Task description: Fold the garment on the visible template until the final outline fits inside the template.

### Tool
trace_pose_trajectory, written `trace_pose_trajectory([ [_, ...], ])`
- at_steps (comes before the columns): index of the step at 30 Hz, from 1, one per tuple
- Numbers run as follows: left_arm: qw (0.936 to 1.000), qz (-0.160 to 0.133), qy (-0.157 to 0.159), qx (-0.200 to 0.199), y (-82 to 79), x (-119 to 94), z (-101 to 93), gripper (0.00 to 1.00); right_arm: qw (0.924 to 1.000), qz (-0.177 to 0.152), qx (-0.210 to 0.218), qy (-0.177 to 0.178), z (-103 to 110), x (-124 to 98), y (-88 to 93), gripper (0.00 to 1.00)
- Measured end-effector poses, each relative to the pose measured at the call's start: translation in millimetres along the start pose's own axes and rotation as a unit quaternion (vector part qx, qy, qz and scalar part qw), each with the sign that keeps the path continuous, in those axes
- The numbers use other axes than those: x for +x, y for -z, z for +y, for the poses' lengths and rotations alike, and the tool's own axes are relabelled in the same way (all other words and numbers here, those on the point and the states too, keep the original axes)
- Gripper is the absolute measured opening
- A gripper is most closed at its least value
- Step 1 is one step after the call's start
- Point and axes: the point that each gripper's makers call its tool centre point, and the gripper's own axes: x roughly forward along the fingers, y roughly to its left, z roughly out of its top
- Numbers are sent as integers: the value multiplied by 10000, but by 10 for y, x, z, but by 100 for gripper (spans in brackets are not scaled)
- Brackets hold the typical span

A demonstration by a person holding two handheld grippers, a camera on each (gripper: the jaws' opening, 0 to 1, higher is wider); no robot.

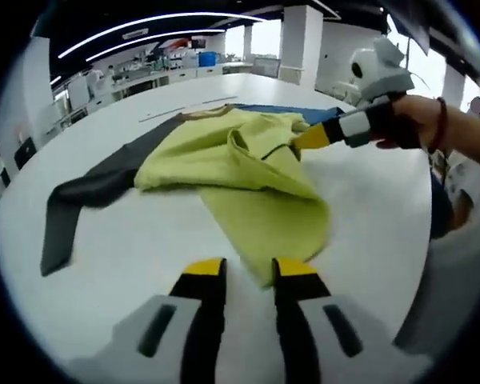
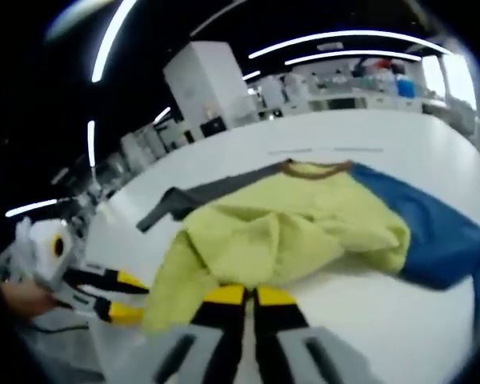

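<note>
Both tongs work a yellow shirt (image 1: 248, 172) lying mid-frame on a white table (image 1: 128, 256): the right tongs (image 1: 304, 139), at upper right of the left gripper view, pinch its folded edge, while the left tongs (image 1: 250, 268) stand slightly parted at the hem, grasping nothing. A fold looks under way; next, carrying that edge across the grey sleeve (image 1: 88, 196) and blue sleeve (image 2: 432, 228).

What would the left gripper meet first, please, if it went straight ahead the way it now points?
Most likely the near folded edge of the yellow-green garment, lying just beyond the left gripper; its jaws stand apart above the white table. Depth is uncertain.
</note>
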Motion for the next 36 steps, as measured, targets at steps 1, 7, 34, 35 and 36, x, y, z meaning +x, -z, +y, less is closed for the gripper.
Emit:
trace_pose_trajectory([
  [1, 10000, 19, 20, -23, 0, 5, -20, 14, 10000, -14, -23, -4, 6, -23, -10, 0],
  [7, 9991, 130, 129, -386, 31, 32, -89, 2, 9999, -83, -100, 45, -10, -157, -66, 0],
  [34, 9941, -742, -138, -782, -408, -731, 144, 0, 9990, -391, -189, 127, -272, -987, -217, 0],
  [35, 9941, -753, -144, -765, -410, -758, 145, 0, 9990, -396, -188, 130, -282, -1015, -206, 0],
  [36, 9940, -779, -150, -756, -418, -797, 142, 0, 9989, -407, -180, 142, -301, -1057, -190, 0],
])
